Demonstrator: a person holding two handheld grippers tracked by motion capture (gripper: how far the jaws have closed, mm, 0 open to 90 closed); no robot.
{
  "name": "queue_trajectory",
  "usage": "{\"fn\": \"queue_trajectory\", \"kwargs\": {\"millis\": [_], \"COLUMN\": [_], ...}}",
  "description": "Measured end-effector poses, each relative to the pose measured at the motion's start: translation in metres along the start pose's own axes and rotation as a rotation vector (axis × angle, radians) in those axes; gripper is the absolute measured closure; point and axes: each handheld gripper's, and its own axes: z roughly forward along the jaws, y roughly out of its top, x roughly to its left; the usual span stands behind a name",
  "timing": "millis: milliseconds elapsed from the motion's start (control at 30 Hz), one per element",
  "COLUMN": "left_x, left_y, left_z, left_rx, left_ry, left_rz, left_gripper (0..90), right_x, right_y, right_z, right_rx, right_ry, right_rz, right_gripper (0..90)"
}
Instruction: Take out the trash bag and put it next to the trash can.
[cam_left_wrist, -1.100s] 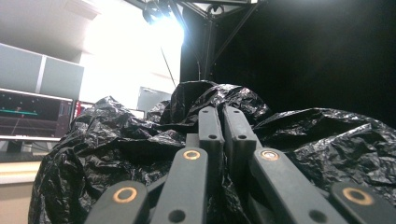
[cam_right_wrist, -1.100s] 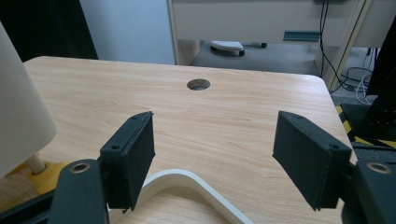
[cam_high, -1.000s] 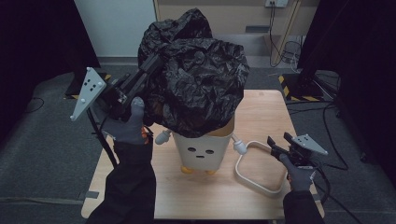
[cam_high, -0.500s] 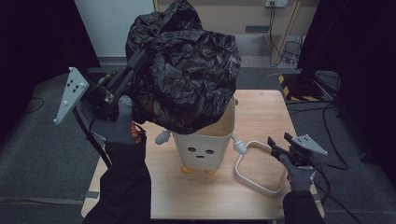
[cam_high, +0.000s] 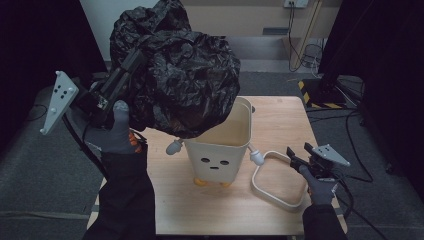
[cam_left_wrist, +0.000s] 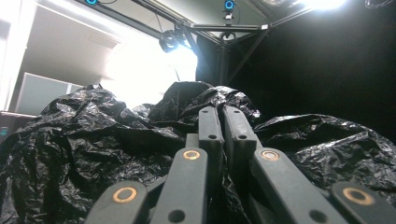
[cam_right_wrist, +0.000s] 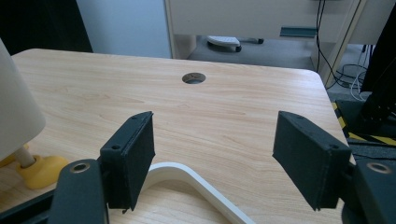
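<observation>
A big crumpled black plastic bag (cam_high: 180, 75) hangs in the air over the left rim of a cream bin (cam_high: 220, 150) that has a small face, side knobs and yellow feet. My left gripper (cam_high: 137, 56) is raised at the left, shut on a fold of the black bag (cam_left_wrist: 93, 140); its jaws (cam_left_wrist: 222, 112) stand together, pressed into the plastic. On the table right of the bin lies a white ring frame (cam_high: 256, 181). My right gripper (cam_high: 298, 152) hovers open just above the ring's right side (cam_right_wrist: 187, 175), nothing between its jaws (cam_right_wrist: 215, 135).
The wooden table (cam_high: 280, 115) has a round cable hole (cam_right_wrist: 193, 78) near its far edge. The bin's wall (cam_right_wrist: 14, 107) and a yellow foot (cam_right_wrist: 44, 170) lie left of my right gripper. Cables and a black stand sit on the floor at the right.
My left gripper has carried the black bag leftward and slightly up, uncovering more of the bin's opening. The right gripper and the ring have stayed put.
</observation>
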Motion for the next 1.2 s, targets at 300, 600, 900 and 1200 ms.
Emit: {"fn": "queue_trajectory", "kwargs": {"millis": [300, 600, 900, 1200], "left_x": [0.013, 0.027, 0.043, 0.061], "left_y": [-0.002, -0.001, -0.014, -0.023], "left_z": [-0.011, -0.023, -0.030, -0.041], "left_rx": [0.015, 0.029, 0.073, 0.124], "left_ry": [0.049, 0.101, 0.149, 0.209], "left_rz": [0.015, 0.029, 0.022, 0.039], "left_gripper": [86.3, 86.2, 86.2, 86.0], "right_x": [-0.002, -0.002, -0.003, -0.003], "right_y": [-0.002, -0.005, -0.006, -0.008], "right_z": [0.000, 0.002, 0.002, 0.003], "right_rx": [0.010, 0.018, 0.032, 0.032], "right_ry": [-0.005, -0.008, -0.012, -0.007], "right_rz": [0.003, 0.003, -0.009, -0.003], "right_gripper": [29.1, 29.2, 29.2, 29.3]}}
